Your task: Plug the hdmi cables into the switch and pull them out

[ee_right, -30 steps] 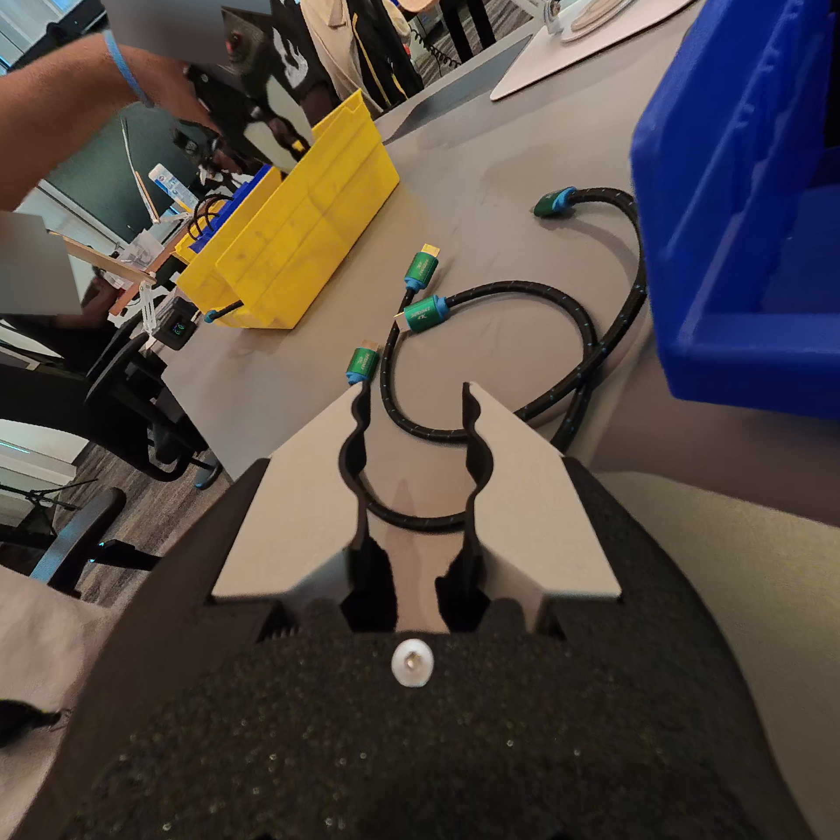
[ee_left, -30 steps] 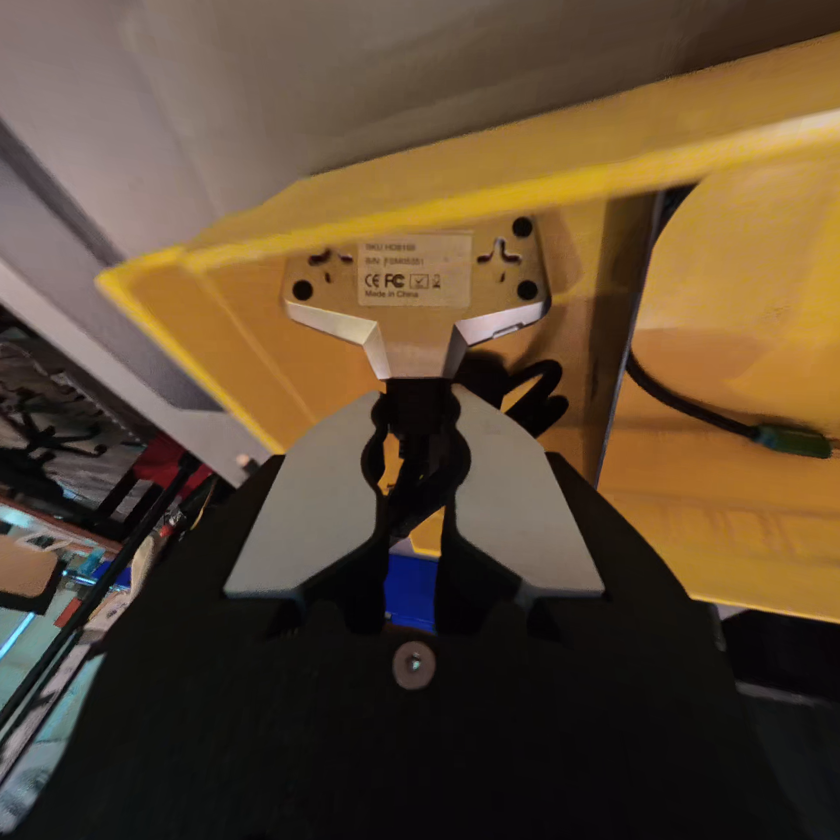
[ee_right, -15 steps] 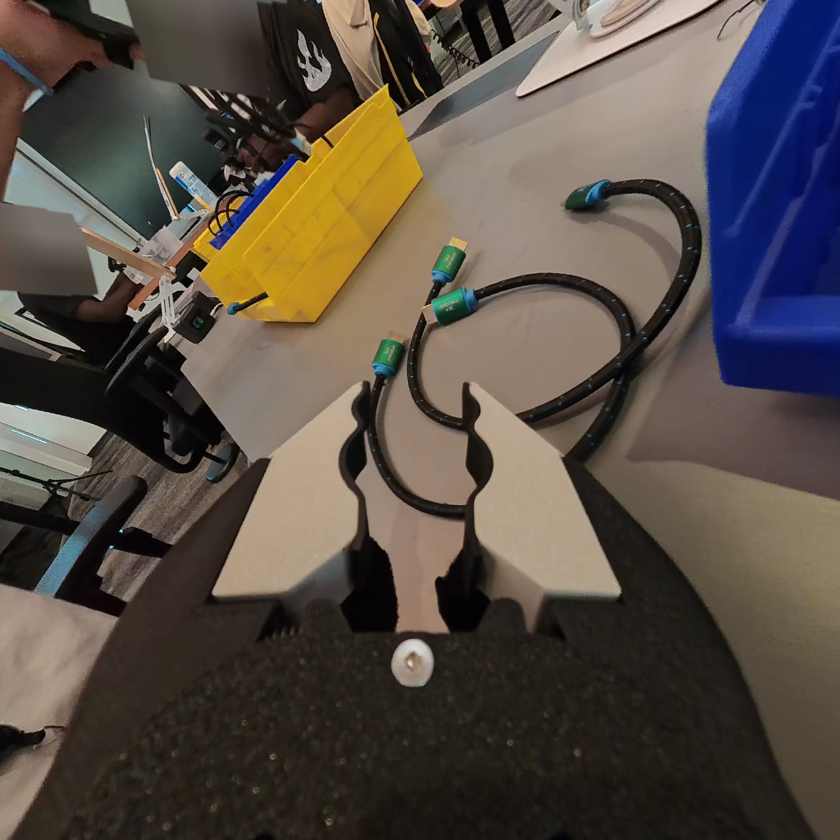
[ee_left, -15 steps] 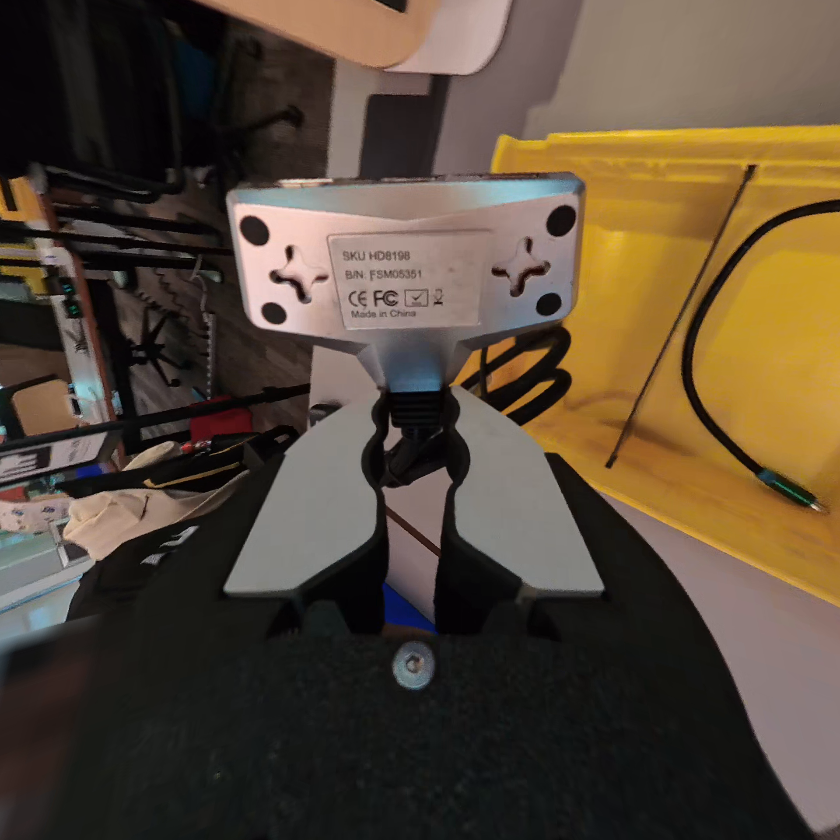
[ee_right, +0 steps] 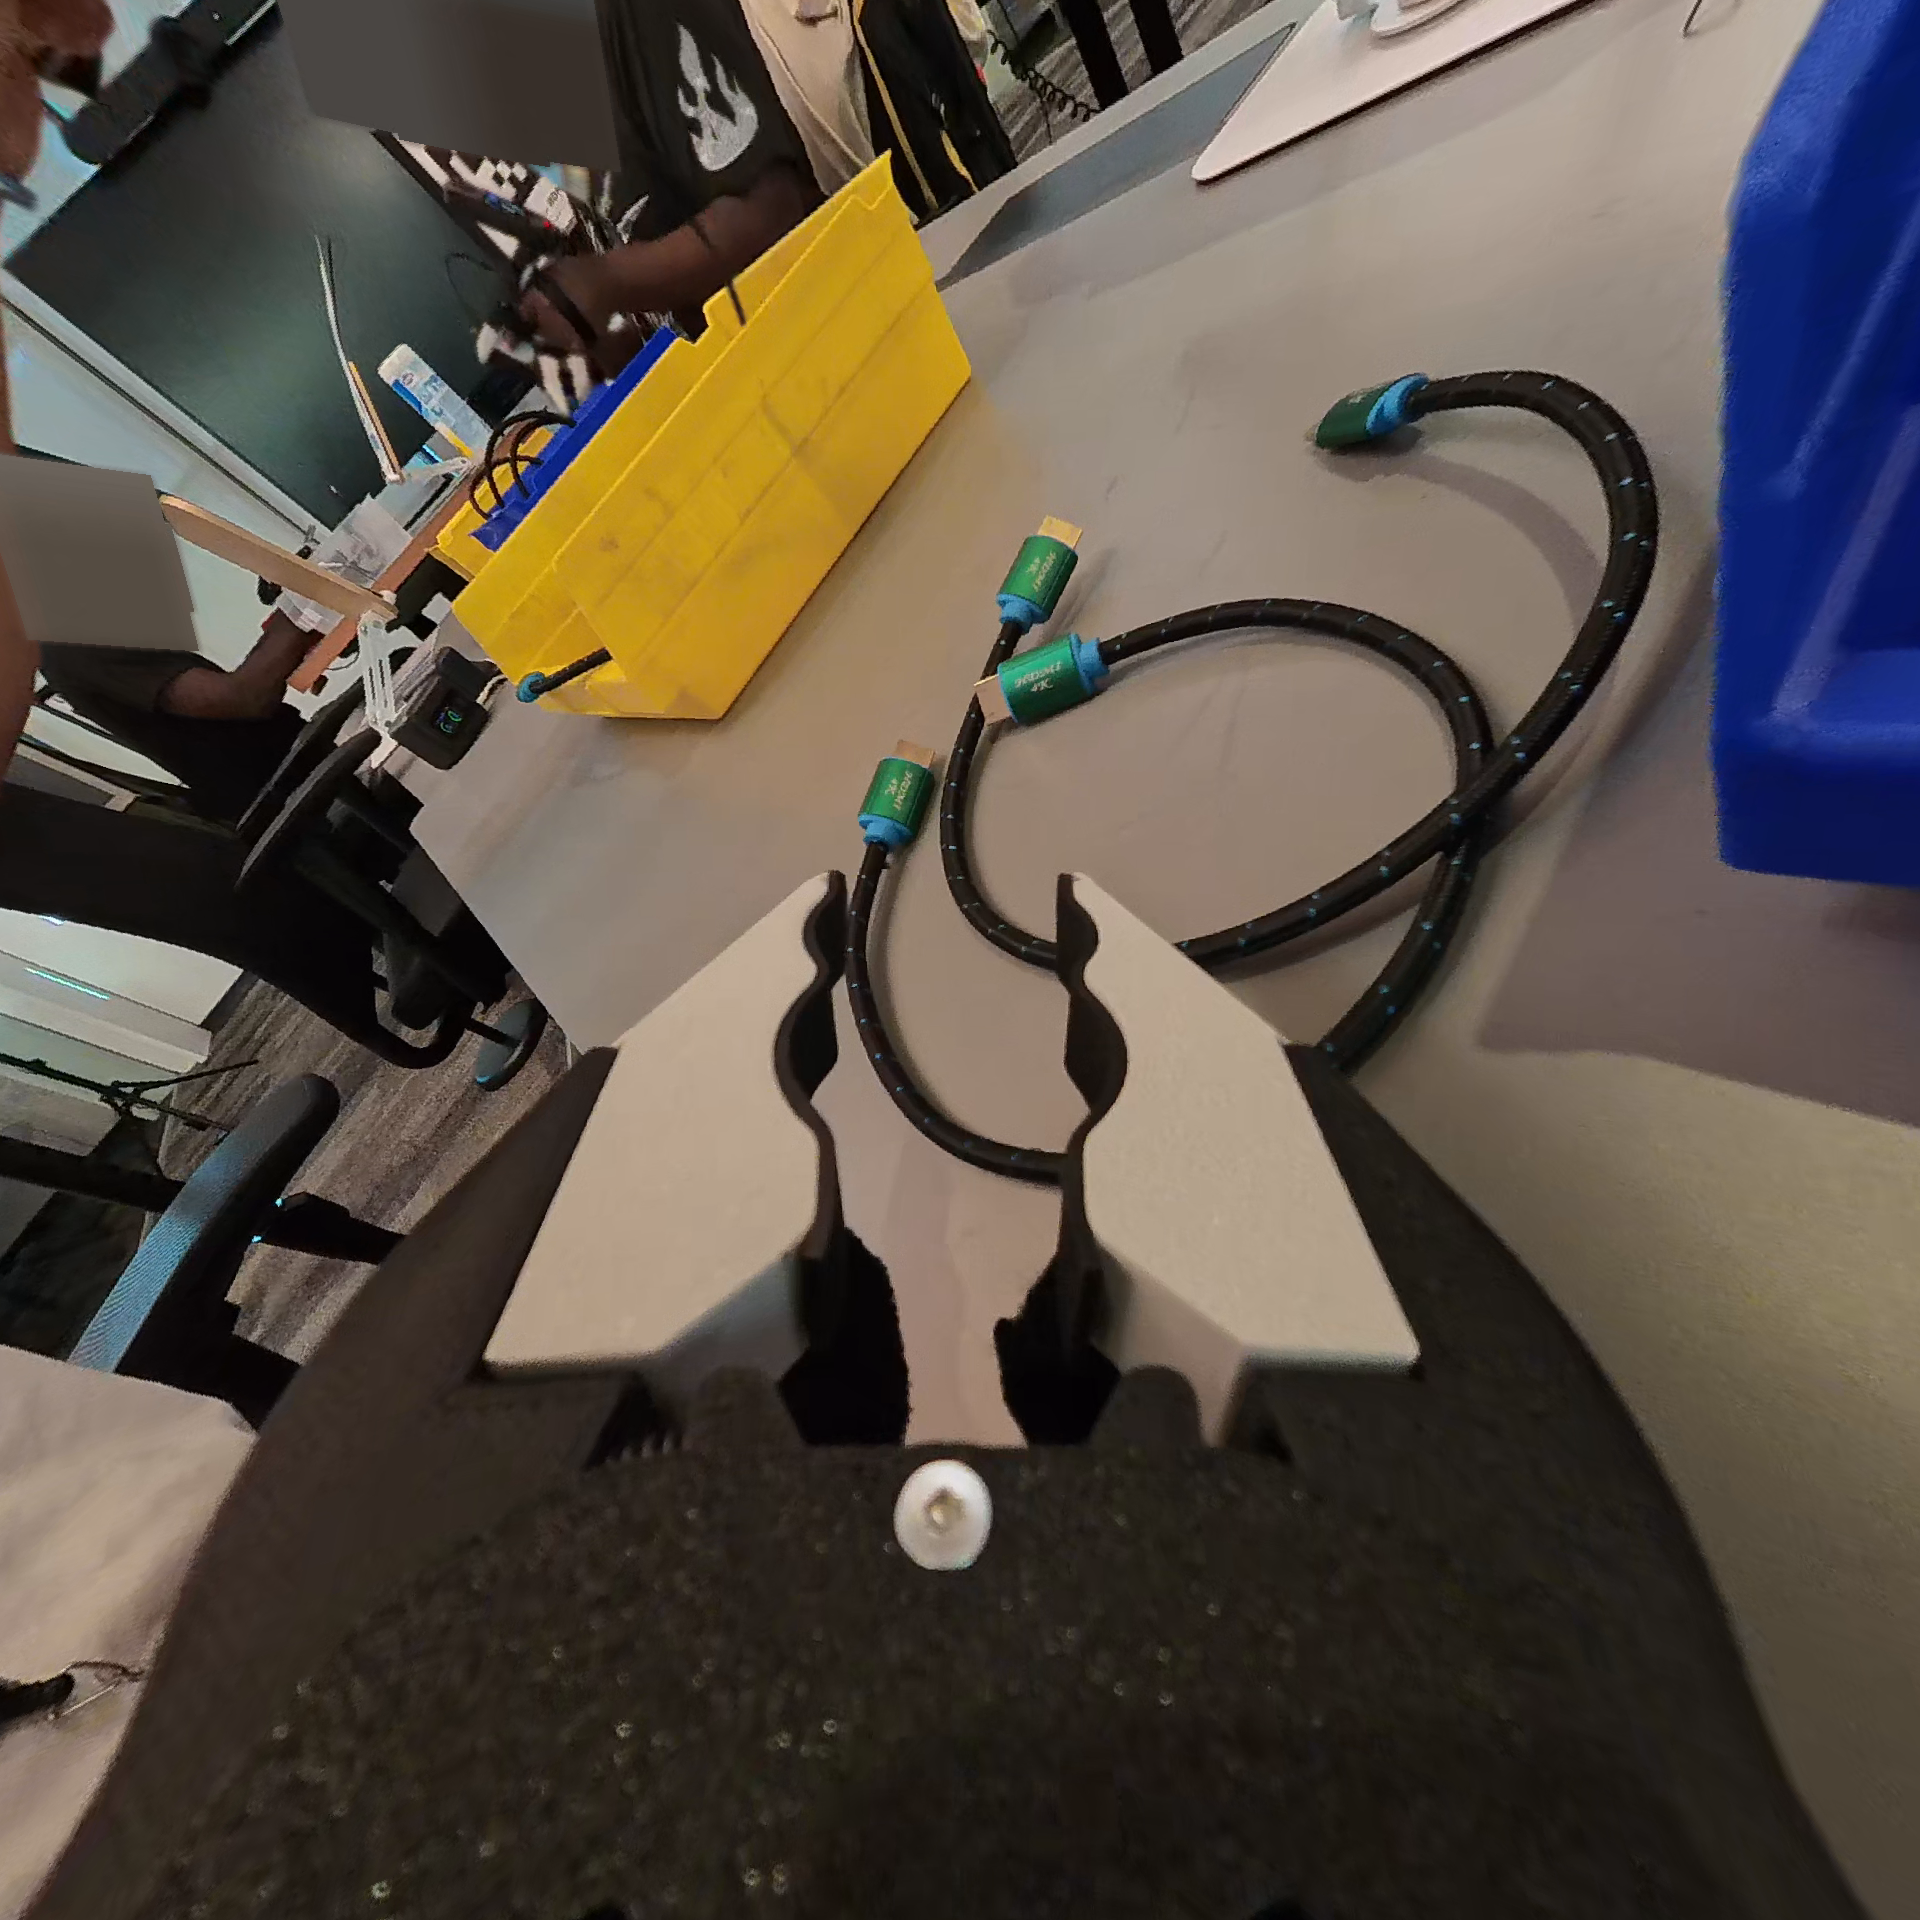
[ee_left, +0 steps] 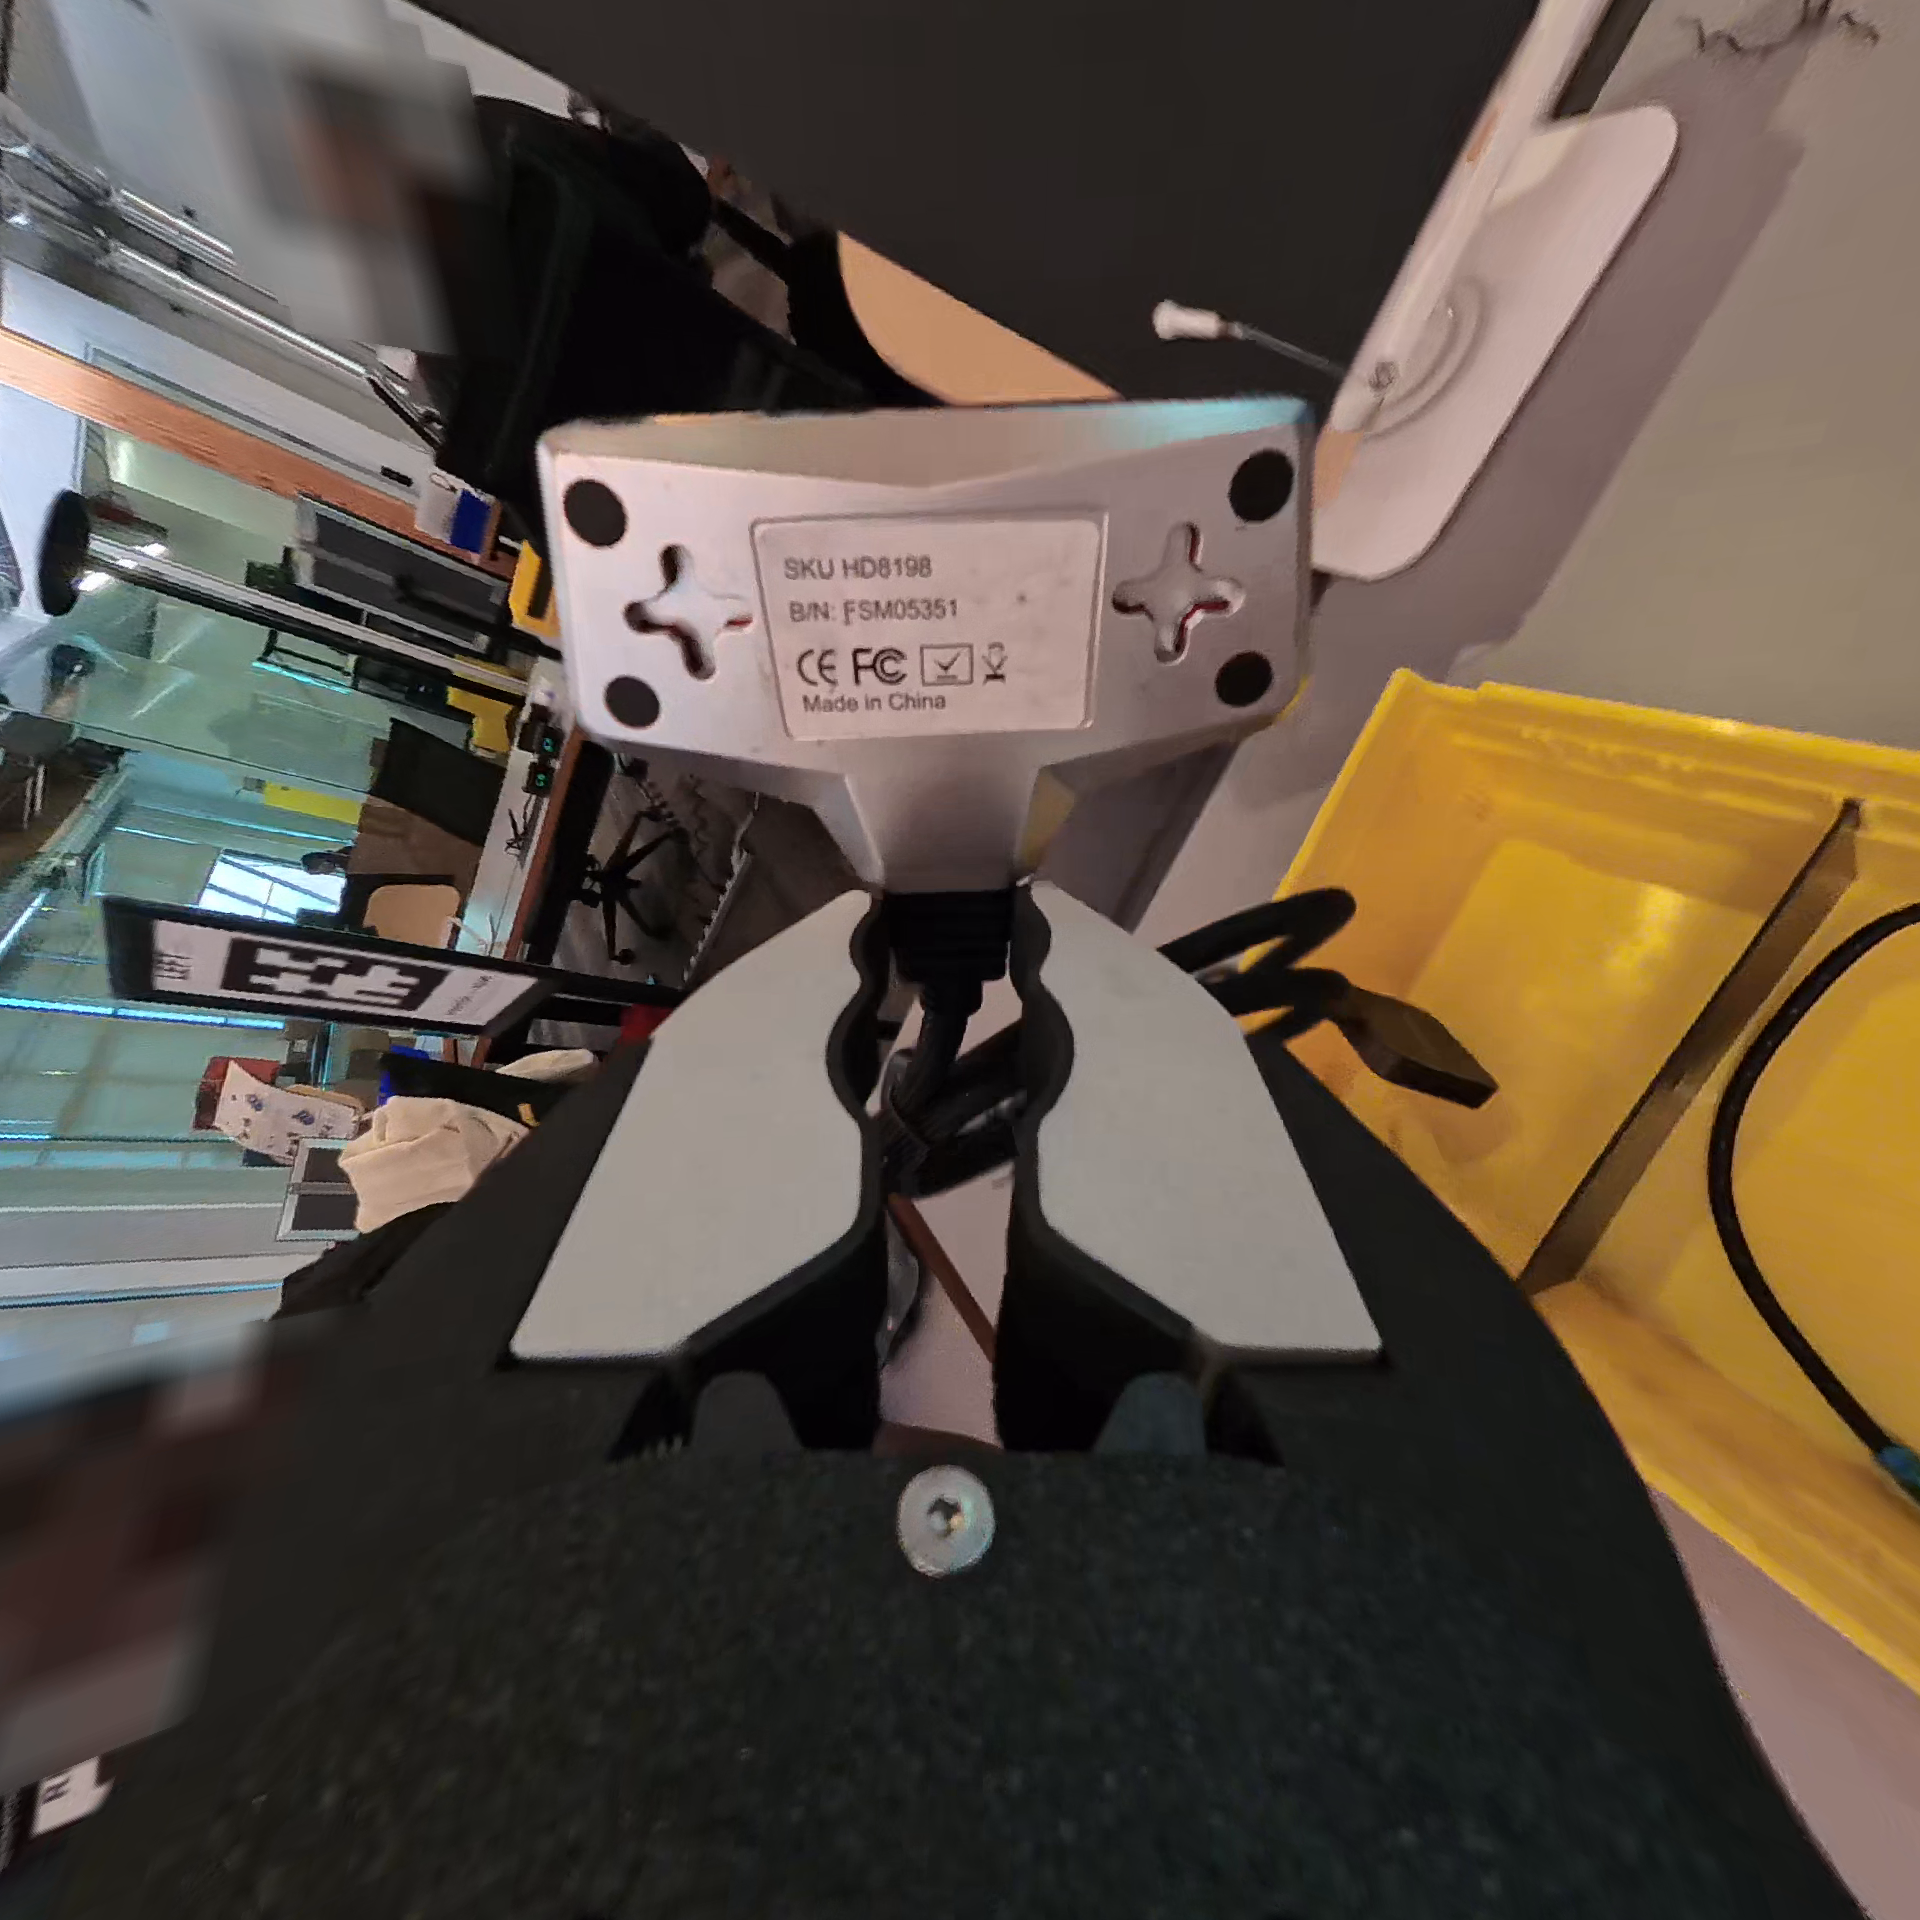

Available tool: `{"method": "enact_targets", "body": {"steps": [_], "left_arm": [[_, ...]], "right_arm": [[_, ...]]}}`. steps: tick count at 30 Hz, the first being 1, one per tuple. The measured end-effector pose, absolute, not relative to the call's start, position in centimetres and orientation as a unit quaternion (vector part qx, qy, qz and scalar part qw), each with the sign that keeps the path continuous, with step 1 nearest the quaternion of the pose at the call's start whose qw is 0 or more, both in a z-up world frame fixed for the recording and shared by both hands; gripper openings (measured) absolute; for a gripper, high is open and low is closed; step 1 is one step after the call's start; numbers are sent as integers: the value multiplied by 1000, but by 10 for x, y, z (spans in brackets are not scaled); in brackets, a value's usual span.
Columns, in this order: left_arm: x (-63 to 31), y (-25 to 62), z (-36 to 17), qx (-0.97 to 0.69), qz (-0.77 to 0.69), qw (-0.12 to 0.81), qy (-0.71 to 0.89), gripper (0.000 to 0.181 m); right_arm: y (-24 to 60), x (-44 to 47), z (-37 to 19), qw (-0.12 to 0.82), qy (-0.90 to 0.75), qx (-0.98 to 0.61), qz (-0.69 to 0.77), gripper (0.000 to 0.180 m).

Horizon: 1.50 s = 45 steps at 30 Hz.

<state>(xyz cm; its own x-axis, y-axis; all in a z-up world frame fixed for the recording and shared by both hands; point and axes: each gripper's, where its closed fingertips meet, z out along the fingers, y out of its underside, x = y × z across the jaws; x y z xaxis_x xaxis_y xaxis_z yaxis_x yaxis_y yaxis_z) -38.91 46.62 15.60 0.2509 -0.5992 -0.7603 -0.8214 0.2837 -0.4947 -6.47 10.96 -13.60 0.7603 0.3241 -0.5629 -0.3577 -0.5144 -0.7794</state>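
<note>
Left hand-held gripper (ee_left: 943, 914) is clenched on the silver metal HDMI switch (ee_left: 925, 613) by its black cable collar, centre frame. Right hand-held gripper (ee_right: 943, 904) hangs released over the braided green-tipped HDMI cables (ee_right: 1049, 681) on the grey counter (ee_right: 1195, 343), mid-frame; I'd grab a plug squarely.

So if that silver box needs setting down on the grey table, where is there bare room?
Bare grey table lies between the yellow bin and the braided HDMI cables. It is crowded just ahead of the right claw, where cables and green plugs lie beside the blue bin.
</note>
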Motion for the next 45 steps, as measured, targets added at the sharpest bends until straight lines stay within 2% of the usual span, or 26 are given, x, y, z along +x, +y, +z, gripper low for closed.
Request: {"method": "enact_targets", "body": {"steps": [6, 8, 11, 17, 21, 25, 29, 32, 36, 38, 42, 45], "left_arm": [[-397, 462, 202, -579, 108, 585, 557, 22], [-387, 459, 190, -589, 64, 566, 573, 22], [-382, 458, 154, -585, 102, 511, 622, 22], [-363, 435, 163, -555, 75, 589, 583, 22], [-328, 396, 173, -513, 87, 653, 551, 22], [-275, 338, 174, -486, 31, 698, 525, 22], [-218, 279, 157, -485, -63, 708, 509, 22], [-185, 244, 134, -490, -111, 708, 496, 22], [-151, 207, 97, -494, -162, 688, 507, 22], [-140, 192, 82, -487, -179, 684, 514, 22], [-137, 172, 66, -495, -267, 639, 525, 23], [-149, 159, 71, -500, -387, 586, 507, 26]], "right_arm": [[108, -62, -137, 492, 13, -799, 347, 40], [108, -63, -137, 490, 12, -799, 349, 40], [107, -67, -138, 487, 4, -801, 349, 40], [111, -69, -127, 514, -30, -798, 312, 40], [137, -90, -73, 565, -78, -757, 319, 48], [172, -123, 16, 645, -153, -687, 298, 56], [190, -147, 105, 726, -159, -599, 299, 56], [192, -145, 137, 766, -137, -559, 286, 55], [189, -147, 135, 758, -140, -559, 307, 54], [186, -146, 125, 748, -146, -568, 311, 37], [180, -138, 105, 711, -202, -591, 323, 21], [177, -132, 90, 691, -282, -609, 268, 21]]}}
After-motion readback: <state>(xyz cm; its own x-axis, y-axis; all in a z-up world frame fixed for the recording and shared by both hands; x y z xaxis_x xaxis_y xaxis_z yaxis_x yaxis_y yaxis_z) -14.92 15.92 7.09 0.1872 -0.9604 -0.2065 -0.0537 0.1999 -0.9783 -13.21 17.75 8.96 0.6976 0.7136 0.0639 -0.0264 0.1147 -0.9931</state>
